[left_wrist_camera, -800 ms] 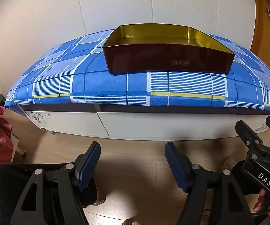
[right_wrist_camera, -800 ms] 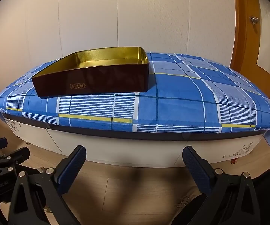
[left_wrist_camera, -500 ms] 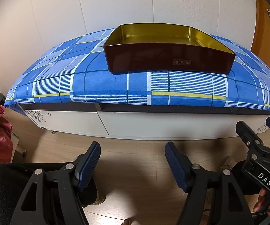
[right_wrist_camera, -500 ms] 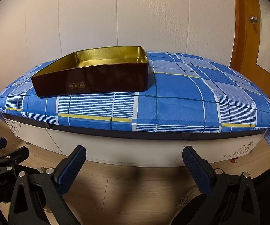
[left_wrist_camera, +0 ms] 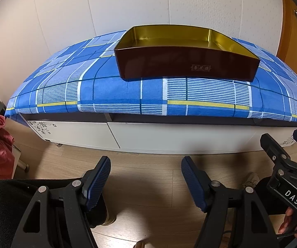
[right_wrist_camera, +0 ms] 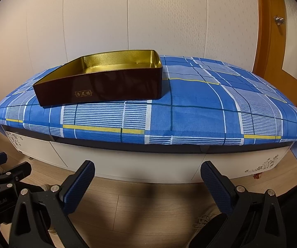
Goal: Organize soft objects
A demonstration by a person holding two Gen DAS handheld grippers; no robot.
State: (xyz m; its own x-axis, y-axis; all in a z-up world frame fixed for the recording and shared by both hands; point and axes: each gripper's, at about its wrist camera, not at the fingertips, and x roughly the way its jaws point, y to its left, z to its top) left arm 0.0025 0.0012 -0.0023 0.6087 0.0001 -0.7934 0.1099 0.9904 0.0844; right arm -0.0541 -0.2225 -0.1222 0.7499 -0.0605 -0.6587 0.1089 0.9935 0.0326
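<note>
Claws idle, tin waits empty

Nothing has shifted across the last moments: both views hold the same framing. The left claw (left_wrist_camera: 146, 183) stands moderately apart with nothing between its pads; the right claw (right_wrist_camera: 148, 186) gapes wide, also empty, low in its frame above the wood floor. The maroon tin (left_wrist_camera: 186, 52), gold inside, sits empty on the blue plaid cloth (right_wrist_camera: 200, 107) at centre frame. No soft object lies on the tabletop, so sorting looks unstarted.
</note>
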